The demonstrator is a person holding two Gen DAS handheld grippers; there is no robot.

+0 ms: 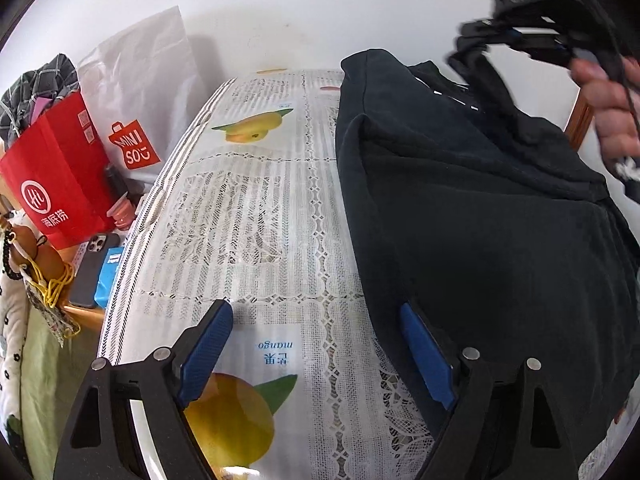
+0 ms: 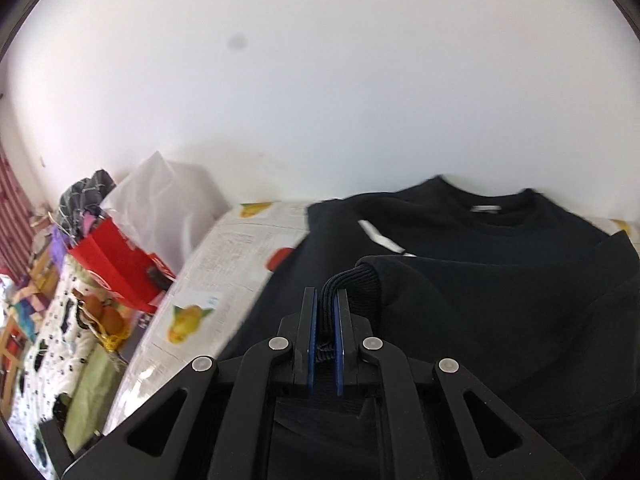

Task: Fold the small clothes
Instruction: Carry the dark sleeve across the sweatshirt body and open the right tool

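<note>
Bags (image 1: 60, 184) and phone (image 1: 90, 272) crowd table edge beside sweatshirt (image 1: 480, 220).

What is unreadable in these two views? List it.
- Black cotton sweatshirt: lower hem cut by the left wrist frame edge.
- Its white chest print: mostly covered by the folded sleeve, right wrist view.
- Right gripper: blurred in the left wrist view.
- Left gripper: absent from the right wrist view.

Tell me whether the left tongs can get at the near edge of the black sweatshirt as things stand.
Probably yes. The left tongs are open, one finger already beside the black sweatshirt, and only bare tablecloth lies between. The right tongs grip its ribbed cuff, away from that edge.
</note>
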